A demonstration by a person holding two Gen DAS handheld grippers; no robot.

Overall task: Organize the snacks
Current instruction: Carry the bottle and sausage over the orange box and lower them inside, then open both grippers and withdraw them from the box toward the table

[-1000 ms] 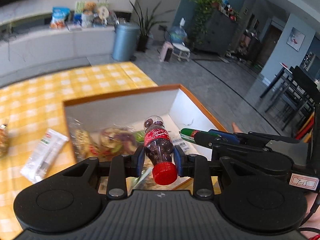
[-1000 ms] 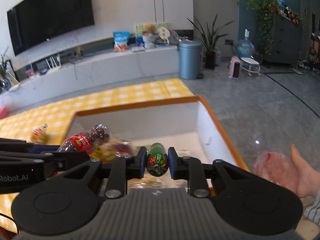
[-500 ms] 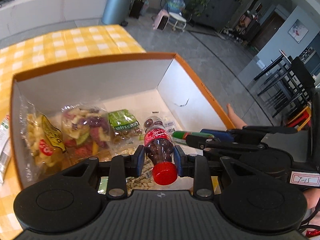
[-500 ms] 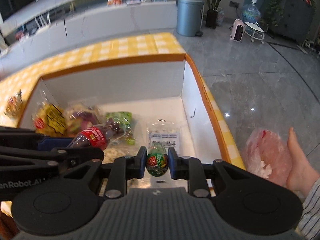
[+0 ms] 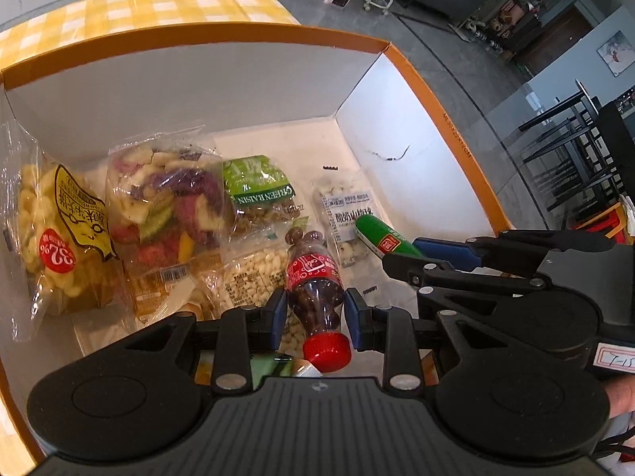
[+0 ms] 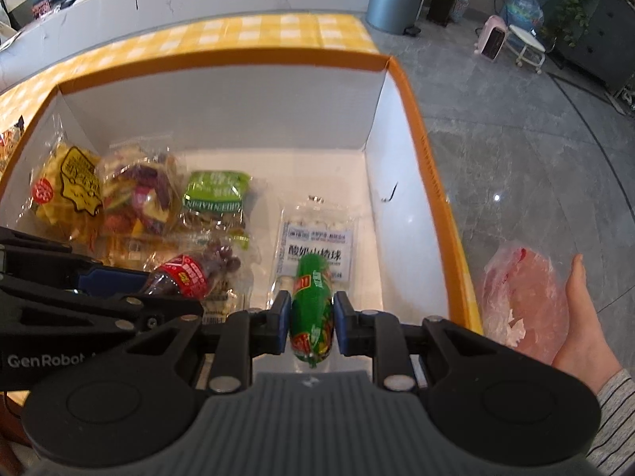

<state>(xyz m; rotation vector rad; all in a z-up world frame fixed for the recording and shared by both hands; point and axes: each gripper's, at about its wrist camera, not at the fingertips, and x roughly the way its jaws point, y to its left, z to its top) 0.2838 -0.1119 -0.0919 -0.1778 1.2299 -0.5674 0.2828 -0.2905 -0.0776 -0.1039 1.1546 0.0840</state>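
Note:
An orange-rimmed white box (image 5: 436, 91) (image 6: 420, 131) sits on the yellow checked table and holds several snack bags. My left gripper (image 5: 315, 311) is shut on a small cola bottle (image 5: 313, 277) with a red cap, held over the box's near side; the cola bottle also shows in the right wrist view (image 6: 186, 277). My right gripper (image 6: 311, 319) is shut on a green sausage stick (image 6: 311, 305), held over a clear white-labelled bag (image 6: 317, 246); the stick also shows in the left wrist view (image 5: 383, 238).
In the box lie a yellow chip bag (image 5: 59, 238), a mixed dried-fruit bag (image 5: 166, 198), a green raisin bag (image 5: 258, 190) and a nut bag (image 5: 254, 277). A person's foot (image 6: 583, 317) and a pink bag (image 6: 524, 293) are on the floor right of the box.
Both grippers have tilted down and moved lower over the box, each still holding its item. The box interior now fills both views.

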